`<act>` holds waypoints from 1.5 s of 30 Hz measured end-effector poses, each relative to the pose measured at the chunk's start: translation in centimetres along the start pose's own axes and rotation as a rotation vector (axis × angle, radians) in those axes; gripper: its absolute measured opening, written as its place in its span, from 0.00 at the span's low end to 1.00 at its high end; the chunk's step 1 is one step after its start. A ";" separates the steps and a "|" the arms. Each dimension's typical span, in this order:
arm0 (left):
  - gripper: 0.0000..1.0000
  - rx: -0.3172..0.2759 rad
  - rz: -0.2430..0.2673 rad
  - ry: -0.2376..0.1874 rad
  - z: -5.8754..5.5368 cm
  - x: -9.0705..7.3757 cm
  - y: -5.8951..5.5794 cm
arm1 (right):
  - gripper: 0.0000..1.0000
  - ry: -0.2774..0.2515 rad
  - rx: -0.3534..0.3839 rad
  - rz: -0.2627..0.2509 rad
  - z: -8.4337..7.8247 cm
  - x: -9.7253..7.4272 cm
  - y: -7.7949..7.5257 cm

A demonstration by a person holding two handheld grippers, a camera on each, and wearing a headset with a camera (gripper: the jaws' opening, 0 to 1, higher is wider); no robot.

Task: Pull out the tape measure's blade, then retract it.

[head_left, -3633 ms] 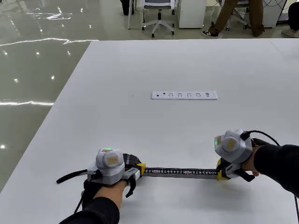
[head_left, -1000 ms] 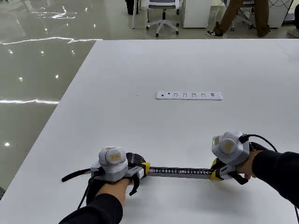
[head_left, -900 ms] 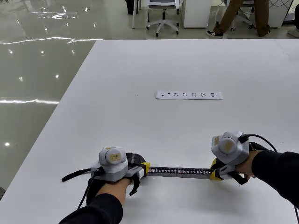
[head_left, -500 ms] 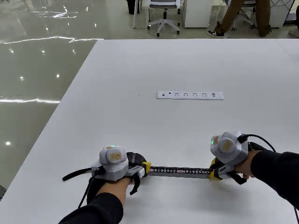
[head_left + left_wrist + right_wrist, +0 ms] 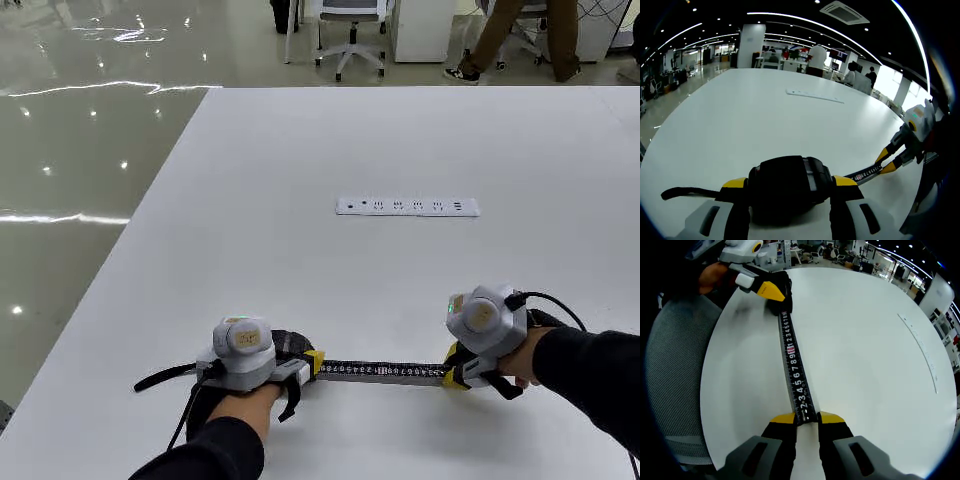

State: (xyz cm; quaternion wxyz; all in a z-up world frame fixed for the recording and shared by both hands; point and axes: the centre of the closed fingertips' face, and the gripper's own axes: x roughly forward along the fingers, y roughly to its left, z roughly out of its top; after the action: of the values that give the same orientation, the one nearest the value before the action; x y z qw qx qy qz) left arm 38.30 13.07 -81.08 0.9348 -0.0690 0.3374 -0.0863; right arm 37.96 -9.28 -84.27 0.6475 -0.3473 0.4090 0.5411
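While the left gripper point(image 5: 297, 362) is clamping the tape measure case point(image 5: 790, 187) near the front edge of the table point(image 5: 400, 140) | right gripper point(image 5: 806, 417) is pinching the blade point(image 5: 792, 365) by its tip, forearm angling inward | blade is lying flat between them.

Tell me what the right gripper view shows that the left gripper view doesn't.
Right gripper view: readable numbers printed on the blade, its end pinched by the right tool, and a grey mesh surface past the edge of the table. Left gripper view: the tape measure's black case clamped in the left tool, with a black strap lying on the table. Shared: the blade stretched between both tools, and the white power strip.
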 end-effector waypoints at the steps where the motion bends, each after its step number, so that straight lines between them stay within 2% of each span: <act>1: 0.61 0.000 -0.001 0.001 0.0 0.0 0.0 | 0.12 -0.002 0.000 0.000 0.1 0.0 0.0; 45: 0.61 -0.010 -0.009 0.003 0.0 0.0 0.0 | 0.12 -0.051 0.000 0.000 2.6 1.1 0.5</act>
State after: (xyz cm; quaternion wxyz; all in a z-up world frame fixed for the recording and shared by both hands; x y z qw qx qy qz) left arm 38.27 13.10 -81.05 0.9336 -0.0752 0.3390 -0.0888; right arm 37.93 -6.38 -84.19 0.6577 -0.3334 0.3925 0.5497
